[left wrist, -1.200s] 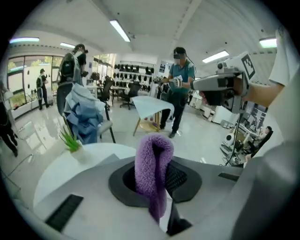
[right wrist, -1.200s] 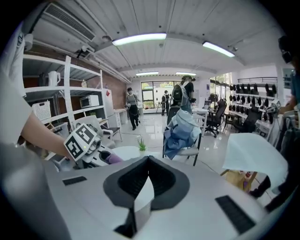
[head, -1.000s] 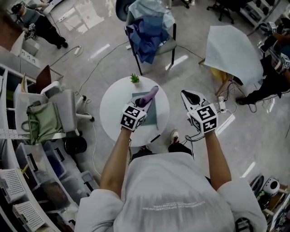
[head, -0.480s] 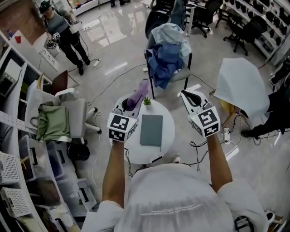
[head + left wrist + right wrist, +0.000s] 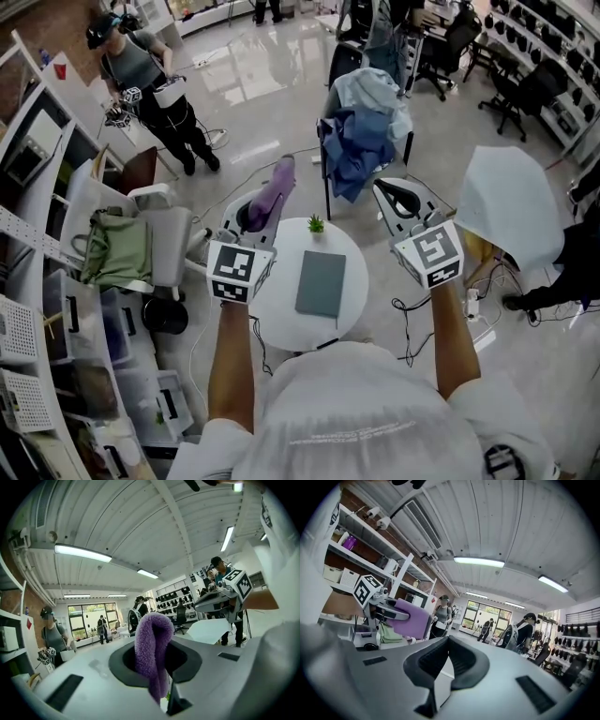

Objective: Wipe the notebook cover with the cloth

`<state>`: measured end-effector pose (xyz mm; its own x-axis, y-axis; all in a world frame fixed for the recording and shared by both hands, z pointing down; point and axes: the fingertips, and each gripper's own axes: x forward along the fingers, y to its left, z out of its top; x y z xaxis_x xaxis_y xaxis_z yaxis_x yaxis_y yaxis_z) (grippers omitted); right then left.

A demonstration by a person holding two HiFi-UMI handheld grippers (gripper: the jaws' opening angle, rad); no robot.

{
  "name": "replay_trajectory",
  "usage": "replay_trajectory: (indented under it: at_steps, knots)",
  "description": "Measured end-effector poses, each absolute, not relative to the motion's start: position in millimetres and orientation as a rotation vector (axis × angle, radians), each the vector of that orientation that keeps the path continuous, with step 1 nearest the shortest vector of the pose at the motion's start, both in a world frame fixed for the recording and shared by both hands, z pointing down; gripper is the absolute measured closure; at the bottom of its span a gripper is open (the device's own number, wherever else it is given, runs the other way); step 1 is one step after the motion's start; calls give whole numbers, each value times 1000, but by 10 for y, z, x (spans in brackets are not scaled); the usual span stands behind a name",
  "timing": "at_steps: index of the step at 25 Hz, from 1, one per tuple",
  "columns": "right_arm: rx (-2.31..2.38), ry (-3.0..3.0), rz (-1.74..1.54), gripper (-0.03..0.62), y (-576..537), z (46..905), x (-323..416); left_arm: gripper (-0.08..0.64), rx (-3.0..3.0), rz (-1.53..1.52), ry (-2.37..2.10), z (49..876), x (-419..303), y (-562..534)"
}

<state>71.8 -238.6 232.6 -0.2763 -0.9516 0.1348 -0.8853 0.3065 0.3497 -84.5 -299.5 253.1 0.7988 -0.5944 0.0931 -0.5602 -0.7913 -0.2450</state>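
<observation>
On the round white worktop (image 5: 272,314) lies the grey notebook (image 5: 321,283), flat, near the middle. The left tool (image 5: 255,214) is up in the air at the worktop's left side, apart from the notebook. It is closed tight on the purple cloth (image 5: 273,194), which sticks out past its tips. The right tool (image 5: 395,194) is up at the right side, closed, with nothing in it. A small green plant (image 5: 316,224) stands just beyond the notebook.

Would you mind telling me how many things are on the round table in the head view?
2: the notebook lies flat near the middle, and a small plant stands at the far edge. The left hand-held gripper overlaps the table, so something might be hidden.
</observation>
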Motion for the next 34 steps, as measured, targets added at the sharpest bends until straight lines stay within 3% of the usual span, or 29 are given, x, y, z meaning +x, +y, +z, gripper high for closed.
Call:
replay_trajectory:
  at_steps: [34]
  knots:
    - [1684,-2222,-250,591,-2328,2469,768,505,-2760,-242,822,2484,-563,-2930]
